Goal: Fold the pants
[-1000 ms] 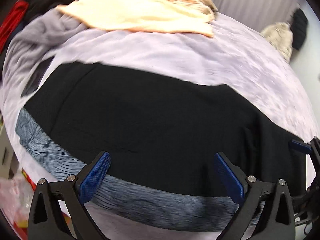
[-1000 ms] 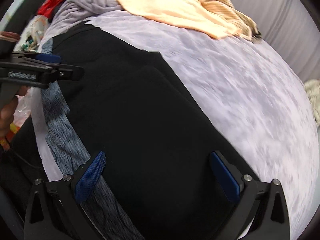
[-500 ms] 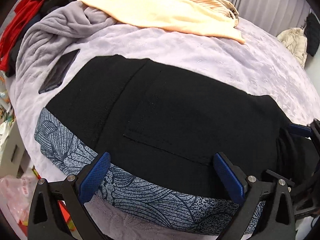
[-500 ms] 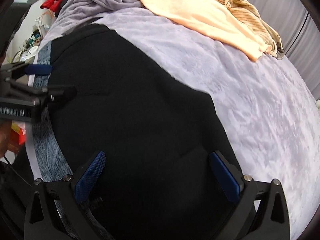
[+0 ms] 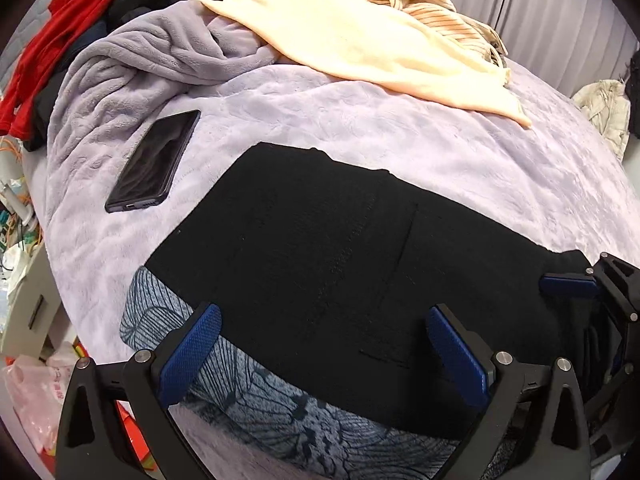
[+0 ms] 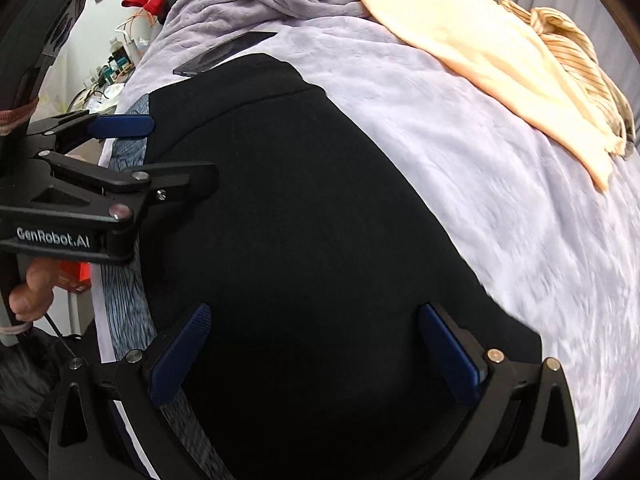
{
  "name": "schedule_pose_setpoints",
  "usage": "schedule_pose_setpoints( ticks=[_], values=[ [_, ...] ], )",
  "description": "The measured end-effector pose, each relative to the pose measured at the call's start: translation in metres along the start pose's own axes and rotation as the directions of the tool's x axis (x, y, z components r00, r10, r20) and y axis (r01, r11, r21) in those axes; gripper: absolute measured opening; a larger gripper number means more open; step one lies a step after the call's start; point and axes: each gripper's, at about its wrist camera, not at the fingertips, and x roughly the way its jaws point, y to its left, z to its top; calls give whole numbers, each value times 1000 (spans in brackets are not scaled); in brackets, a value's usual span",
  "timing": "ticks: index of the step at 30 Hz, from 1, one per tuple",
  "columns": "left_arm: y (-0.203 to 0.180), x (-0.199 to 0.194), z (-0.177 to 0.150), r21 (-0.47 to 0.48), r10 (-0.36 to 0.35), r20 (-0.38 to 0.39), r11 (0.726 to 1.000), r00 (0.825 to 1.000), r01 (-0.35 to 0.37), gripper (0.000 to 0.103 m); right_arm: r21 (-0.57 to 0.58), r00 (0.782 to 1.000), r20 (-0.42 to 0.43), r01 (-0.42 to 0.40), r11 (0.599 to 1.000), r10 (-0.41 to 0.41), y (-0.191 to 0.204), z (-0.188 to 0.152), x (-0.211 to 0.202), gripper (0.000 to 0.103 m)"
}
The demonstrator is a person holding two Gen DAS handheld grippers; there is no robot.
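Pulled back and swung left over the last second, bringing a phone (image 5: 154, 162) into view.

Both spread wide and holding nothing: left gripper (image 5: 324, 350) and right gripper (image 6: 316, 350), poised just above the black pants (image 5: 340, 264). Lying flat as a folded block on the lilac blanket (image 5: 360, 120), overlapping a blue patterned cloth (image 5: 256, 396) at the near edge. Probably between folds, with a fresh grasp due next.

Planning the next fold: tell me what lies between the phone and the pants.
Only bare lilac blanket separates the phone from the pants, seen in the left wrist view.
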Motion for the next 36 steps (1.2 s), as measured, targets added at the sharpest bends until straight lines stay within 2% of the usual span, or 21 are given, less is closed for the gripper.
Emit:
schedule_pose_setpoints(
  ticks=[2,3,4,7,9,10,11,12,14,17,20,23,26,28,30,31,33,35,36],
  values=[
    [3,0,3,4,2,10,1000,1000,-2,103,-13,1000,-1,-12,1000,12,6,11,2,103],
    [4,0,4,6,35,17,999,999,-35,103,-22,1000,1,-20,1000,20,7,9,2,103],
    [7,0,5,6,37,19,999,999,-38,103,-35,1000,-1,-24,999,24,13,13,4,103],
    [22,1,9,-14,11,18,1000,1000,-11,103,-69,1000,8,-10,998,11,15,32,15,103],
    [32,2,12,-22,54,19,998,998,-54,103,-72,999,14,-31,997,32,18,43,21,103],
    [40,2,14,-34,54,17,998,998,-54,103,-73,999,15,-44,996,45,19,48,25,103],
    [48,3,15,-52,2,1,999,1000,-2,103,-82,998,16,-53,995,55,22,54,28,103],
    [55,3,16,-74,-14,-6,997,1000,13,103,-101,998,16,-55,993,57,25,59,32,103],
    [68,1,17,-94,23,-7,995,1000,-24,103,-157,998,9,-63,986,65,39,80,45,103],
    [85,-2,14,-91,5,6,996,1000,-5,103,-250,995,-14,-102,963,102,43,94,49,103],
    [100,-8,9,-92,-44,19,995,999,45,103,-231,977,-48,-214,949,208,26,105,48,103],
    [108,-13,6,-79,-103,34,991,994,105,103,-172,944,-59,-331,928,325,8,114,47,103],
    [109,-13,8,-56,-147,38,987,988,149,103,-139,921,-90,-388,911,378,0,116,56,103],
    [111,-12,10,-55,-142,34,988,989,144,103,-121,908,-62,-419,900,414,-6,115,46,103],
    [113,-15,9,-47,-157,38,986,987,159,103,-112,891,1,-451,886,454,-14,110,30,103],
    [114,-16,8,-40,-166,41,985,985,168,103,-123,893,30,-442,888,449,-17,106,21,103],
    [114,-19,6,-19,-186,47,982,981,187,103,-145,922,51,-374,916,384,-22,103,19,103],
    [112,-18,7,3,-199,49,980,979,199,103,-132,951,6,-304,943,308,-25,108,35,103],
    [112,-18,8,9,-205,49,979,978,205,103,-115,948,-43,-318,941,315,-24,112,48,103]
  ],
)
